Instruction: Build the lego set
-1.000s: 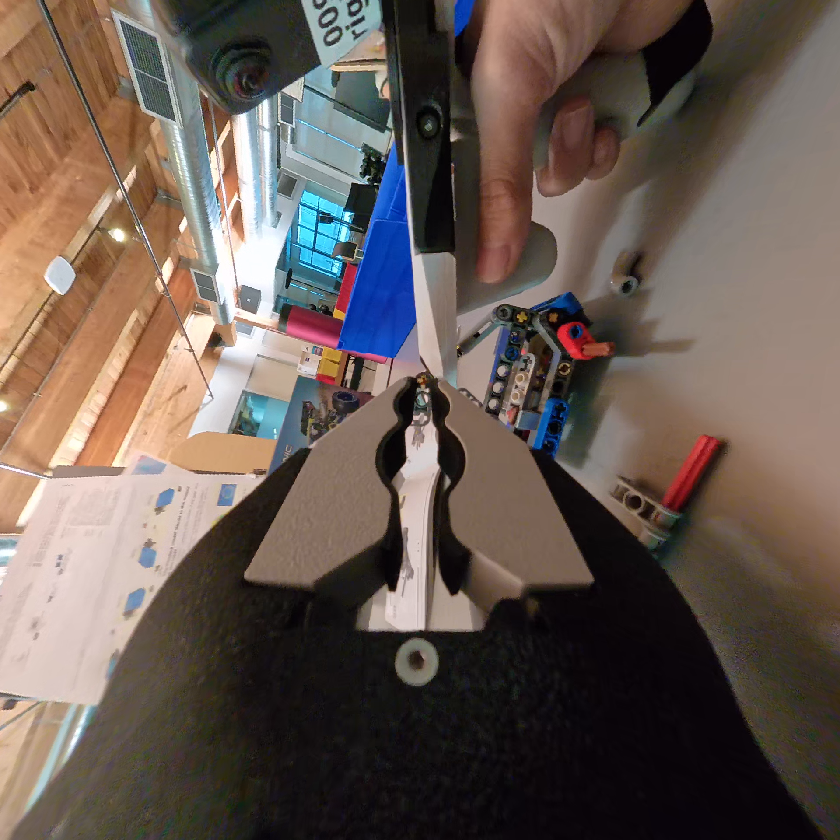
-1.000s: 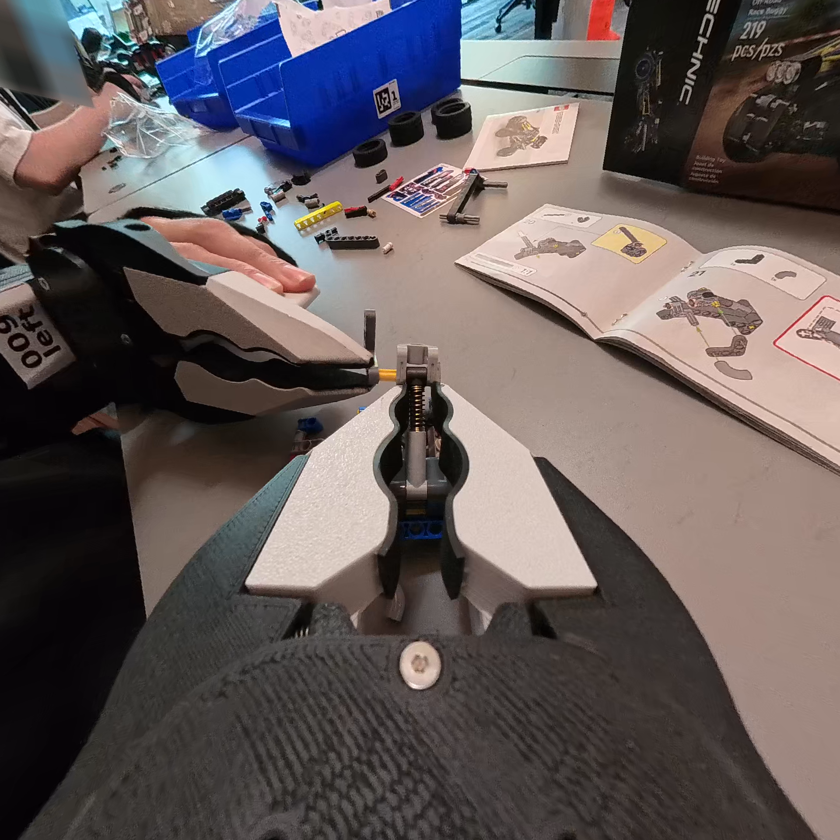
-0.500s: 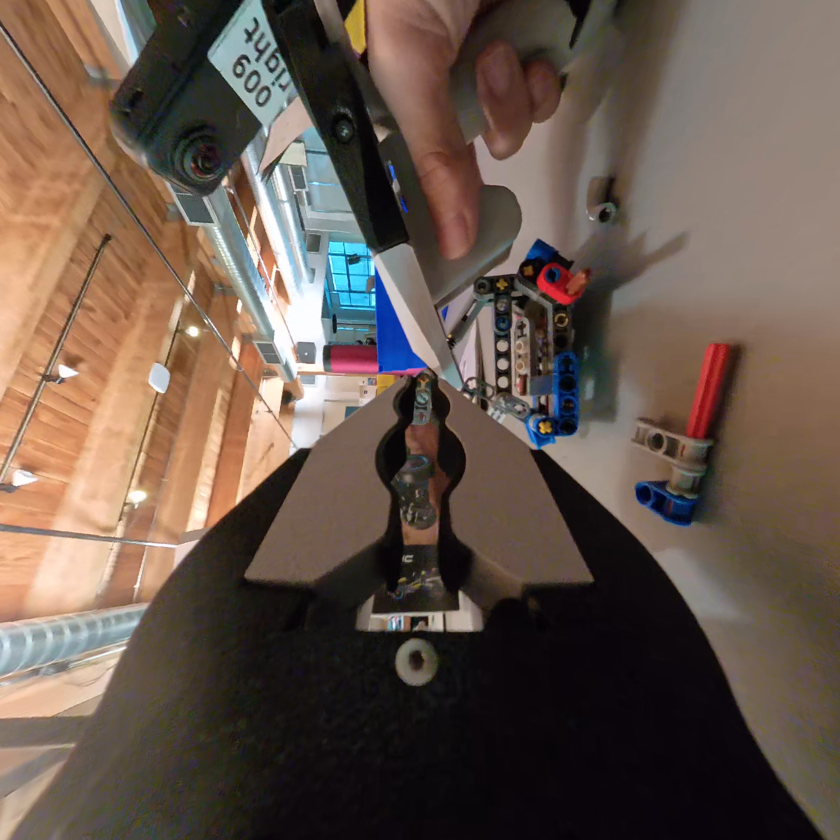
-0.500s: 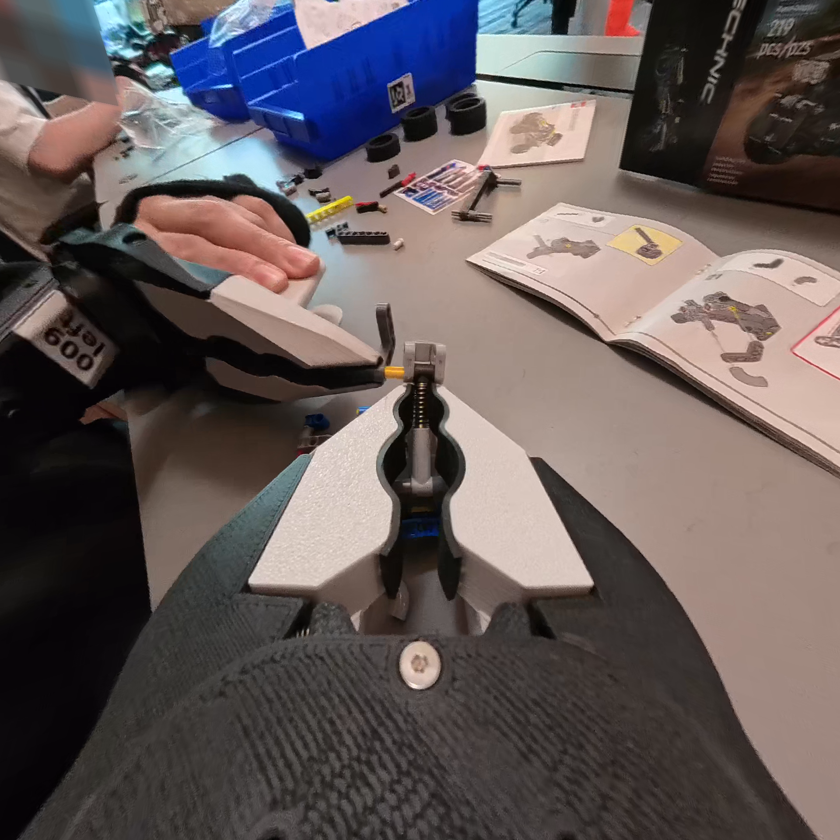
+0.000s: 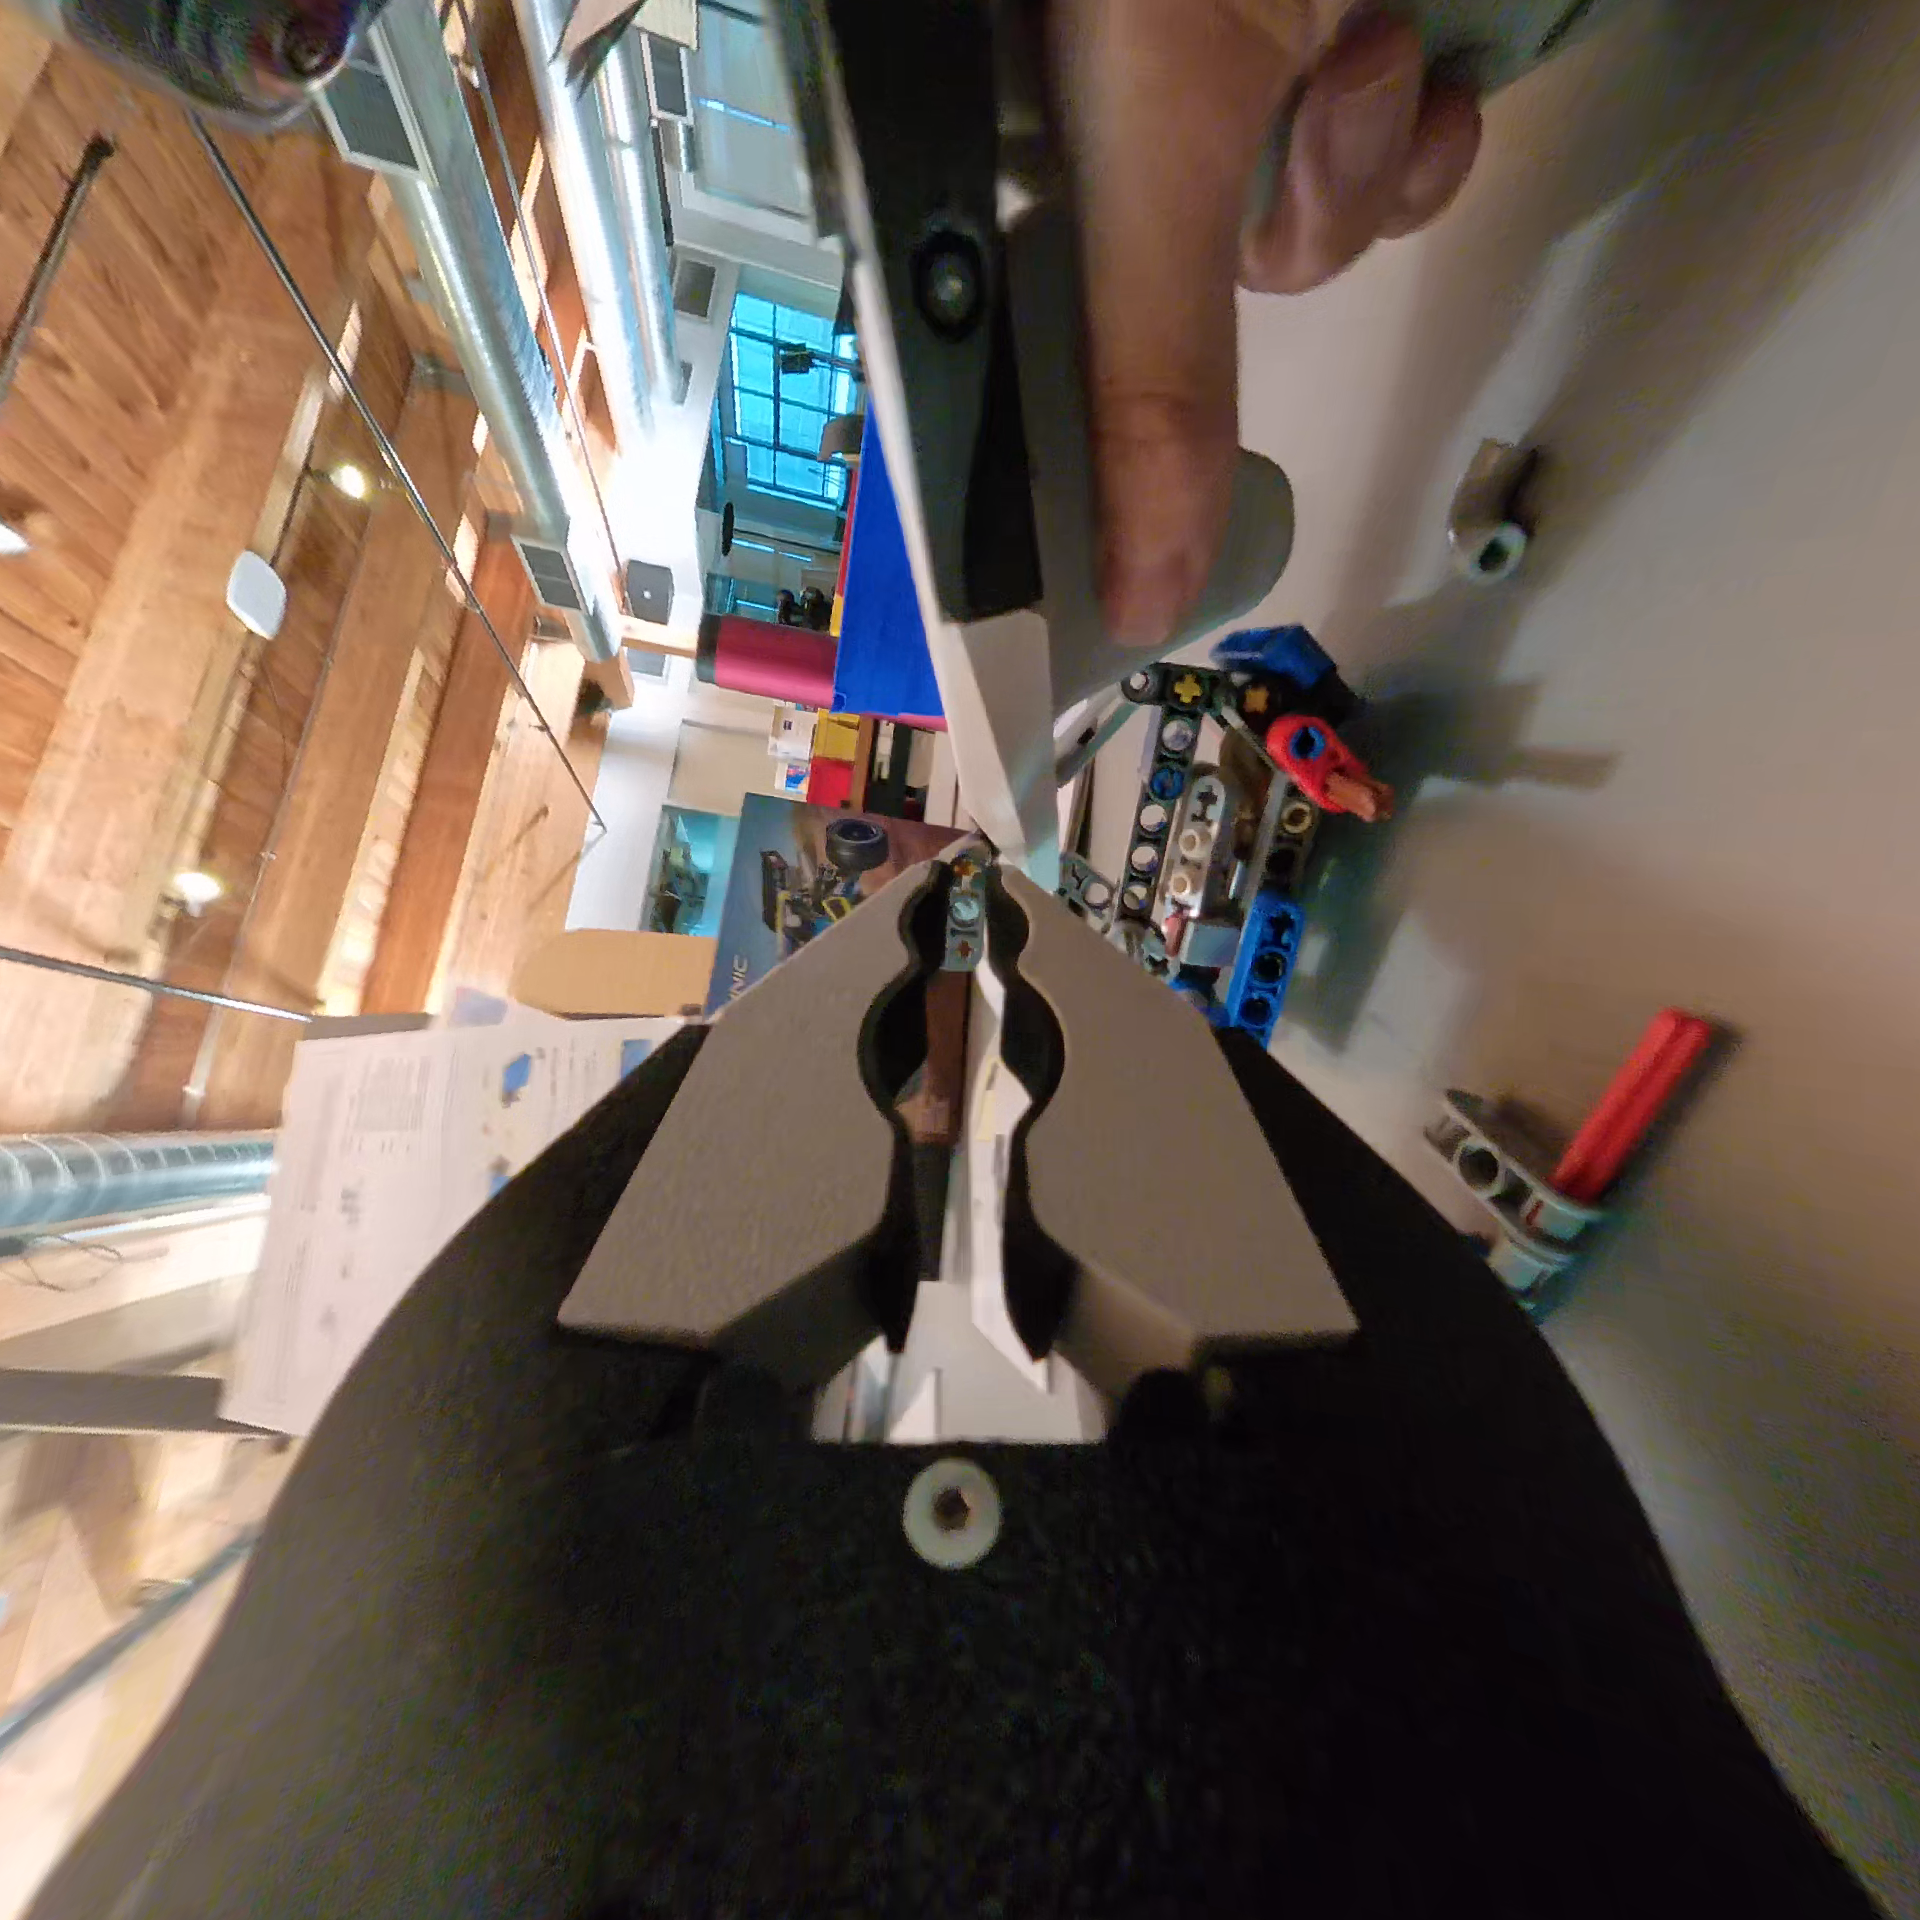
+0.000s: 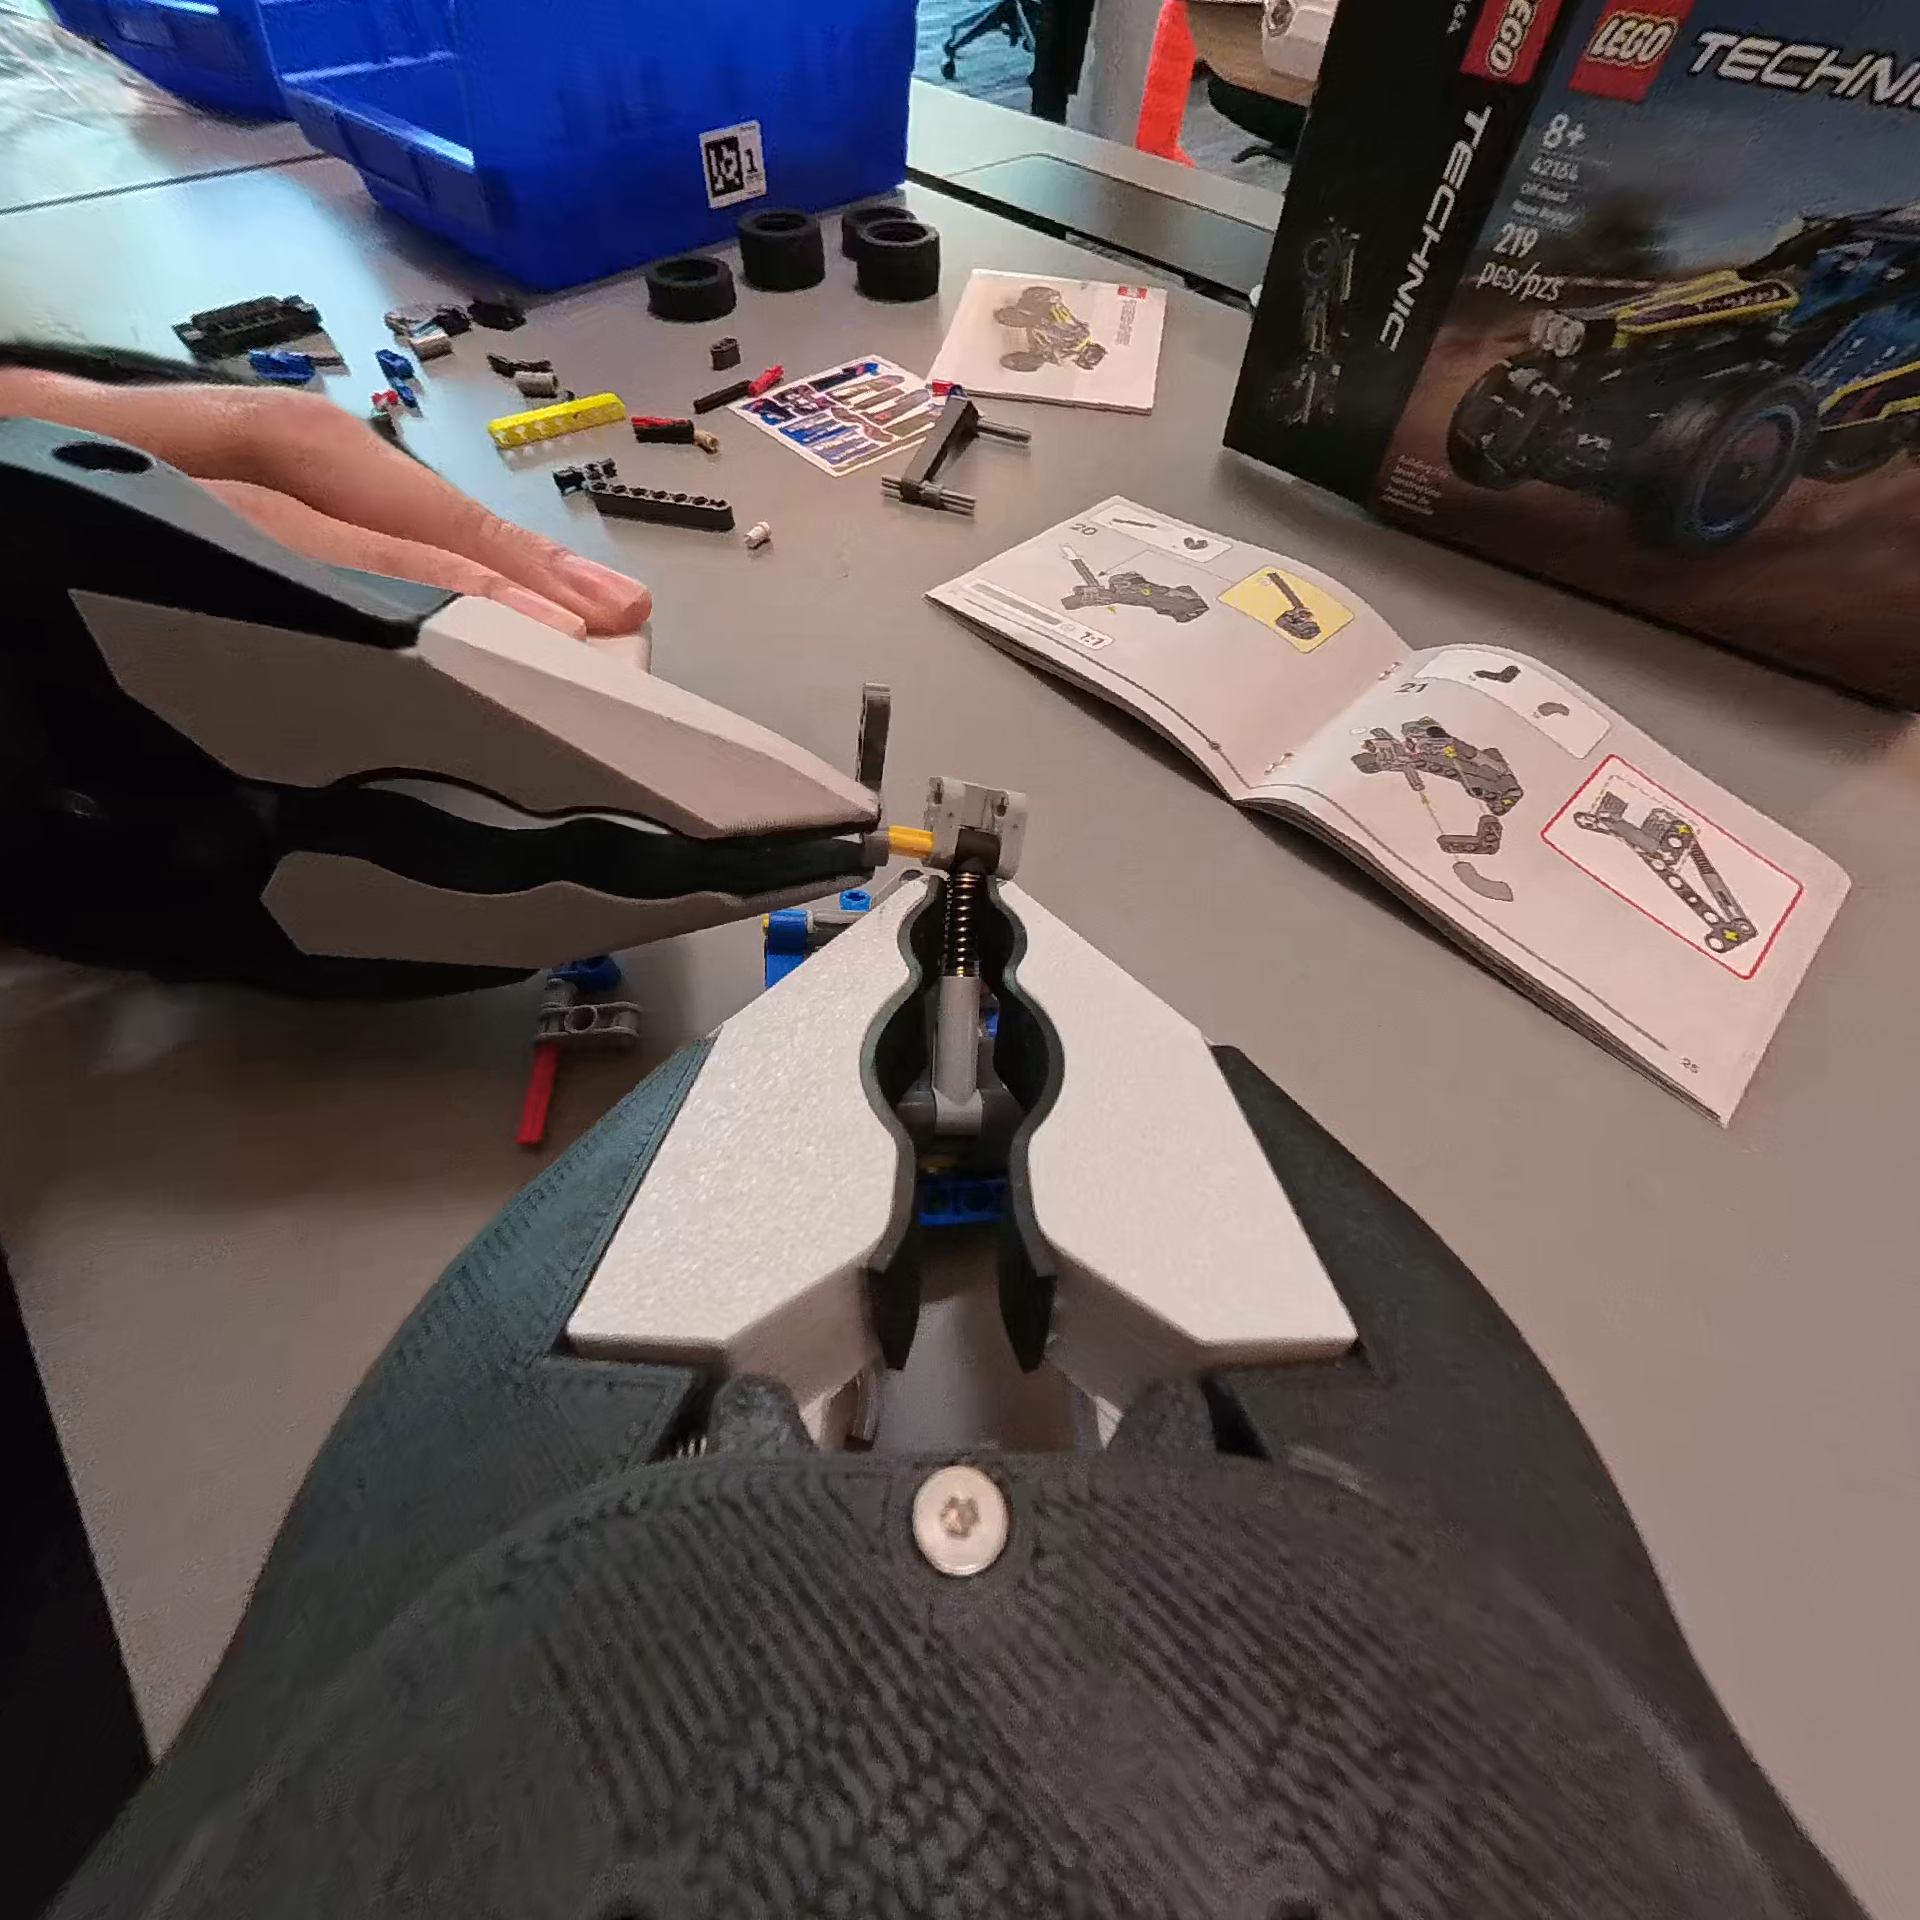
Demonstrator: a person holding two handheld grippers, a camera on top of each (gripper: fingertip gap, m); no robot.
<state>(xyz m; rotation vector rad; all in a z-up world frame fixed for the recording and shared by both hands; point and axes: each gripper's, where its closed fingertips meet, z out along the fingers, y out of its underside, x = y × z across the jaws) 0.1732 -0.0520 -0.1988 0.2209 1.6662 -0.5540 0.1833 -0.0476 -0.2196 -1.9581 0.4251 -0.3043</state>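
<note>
Jaws pinch one grey beam (image 5: 964,914), one shock absorber (image 6: 961,935) (four tyres (image 6: 781,249) behind).

Place: a large open workshop or maker-style office is showing around the grippers.
Overhead: a wooden plank ceiling (image 5: 156,436) is stretching away left of the left gripper, with exposed metal ducts (image 5: 488,343) and small lights running along it.
Far end: tall windows (image 5: 779,416) are glowing blue beyond the tool tips.
Work surface: a grey table (image 6: 1299,1039) is lying under the right gripper, carrying scattered building-toy parts (image 6: 561,416), an open instruction booklet (image 6: 1403,748) ahead to the right, a kit box (image 6: 1621,281) behind it, and blue storage bins (image 6: 582,114) ahead to the left.
</note>
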